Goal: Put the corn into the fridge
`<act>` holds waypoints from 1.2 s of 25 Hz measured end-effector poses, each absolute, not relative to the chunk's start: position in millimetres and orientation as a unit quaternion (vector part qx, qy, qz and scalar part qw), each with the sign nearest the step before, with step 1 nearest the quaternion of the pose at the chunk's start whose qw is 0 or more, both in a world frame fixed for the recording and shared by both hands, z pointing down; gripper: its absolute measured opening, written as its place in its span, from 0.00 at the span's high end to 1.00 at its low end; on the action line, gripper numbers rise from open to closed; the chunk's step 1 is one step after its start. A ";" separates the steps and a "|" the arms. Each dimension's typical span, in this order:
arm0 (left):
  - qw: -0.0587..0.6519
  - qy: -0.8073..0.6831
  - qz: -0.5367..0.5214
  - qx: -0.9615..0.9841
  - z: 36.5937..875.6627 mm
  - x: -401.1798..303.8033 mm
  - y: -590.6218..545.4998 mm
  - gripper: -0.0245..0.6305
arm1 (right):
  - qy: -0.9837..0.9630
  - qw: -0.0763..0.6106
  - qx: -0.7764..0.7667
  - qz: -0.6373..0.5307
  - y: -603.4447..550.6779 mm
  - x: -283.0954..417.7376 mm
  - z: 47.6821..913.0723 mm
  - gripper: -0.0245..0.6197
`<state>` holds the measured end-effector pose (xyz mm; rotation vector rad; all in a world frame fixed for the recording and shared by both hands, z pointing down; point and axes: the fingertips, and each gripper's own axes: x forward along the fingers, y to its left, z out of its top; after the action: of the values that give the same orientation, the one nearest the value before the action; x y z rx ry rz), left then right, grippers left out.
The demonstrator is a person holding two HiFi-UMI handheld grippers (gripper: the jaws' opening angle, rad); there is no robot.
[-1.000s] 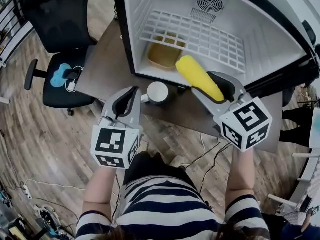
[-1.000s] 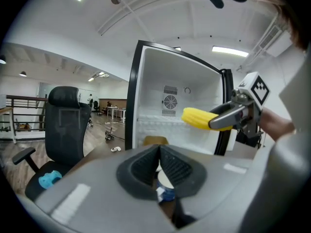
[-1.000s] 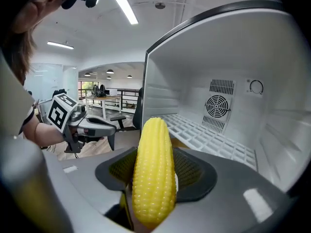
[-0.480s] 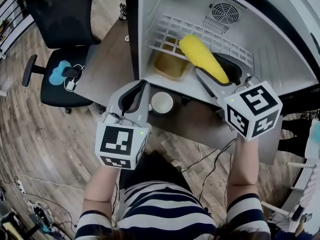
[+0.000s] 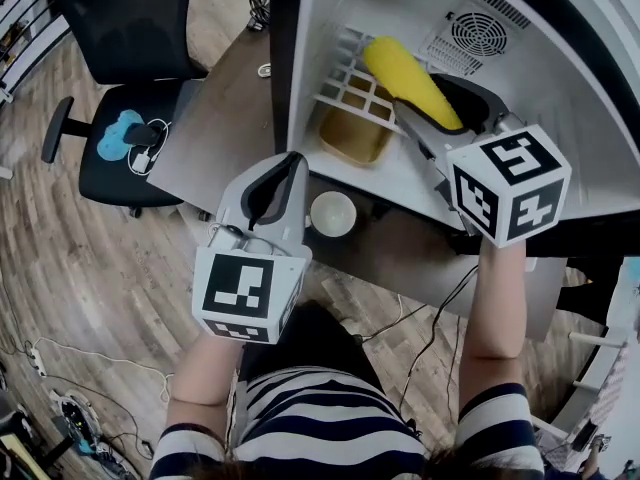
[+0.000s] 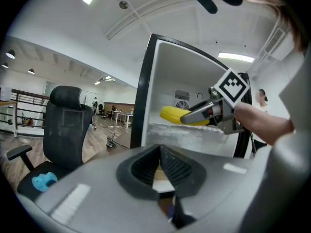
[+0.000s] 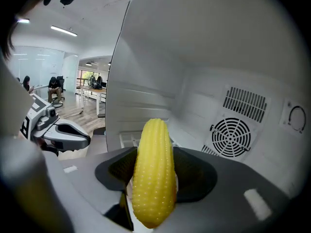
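Observation:
My right gripper [image 5: 440, 108] is shut on the yellow corn [image 5: 410, 80], holding it inside the open white fridge [image 5: 520, 88] above the wire shelf [image 5: 350, 78]. In the right gripper view the corn [image 7: 153, 171] stands between the dark pads, with the fan grille [image 7: 232, 138] on the back wall behind it. The left gripper view shows the corn [image 6: 175, 115] and the right gripper [image 6: 206, 111] within the fridge opening. My left gripper [image 5: 275, 183] is shut and empty, hanging outside the fridge by its left front edge.
A yellow tray [image 5: 352, 136] lies on the fridge floor under the shelf. A white cup [image 5: 333, 213] stands on the grey table [image 5: 215, 118] in front of the fridge. A black office chair [image 5: 115, 78] with a blue item on its seat stands to the left.
My right gripper has carried the corn from the fridge's front edge inward, over the wire shelf. My left gripper has moved slightly closer to the fridge.

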<state>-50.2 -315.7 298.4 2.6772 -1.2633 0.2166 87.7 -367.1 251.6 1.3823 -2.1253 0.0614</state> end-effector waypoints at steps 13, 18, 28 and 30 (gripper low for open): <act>0.111 -0.435 0.078 0.890 319.1 -64.0 -324.5 0.96 | -0.793 0.348 0.500 0.014 -397.1 71.7 269.4 0.59; 0.112 -0.435 0.078 0.890 320.3 -65.8 -324.6 0.96 | -0.792 0.357 0.495 0.013 -399.9 71.8 271.3 0.59; 0.106 -0.428 0.077 0.894 314.9 -68.3 -318.1 0.96 | -0.776 0.351 0.524 -0.003 -400.0 72.4 270.9 0.55; 0.104 -0.428 0.076 0.894 312.2 -69.5 -315.2 0.96 | -0.779 0.336 0.529 -0.004 -398.6 71.9 268.2 0.50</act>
<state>-69.5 -315.2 312.2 2.6387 -1.2633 0.2247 71.9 -398.6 268.2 1.3788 -2.0318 -0.0093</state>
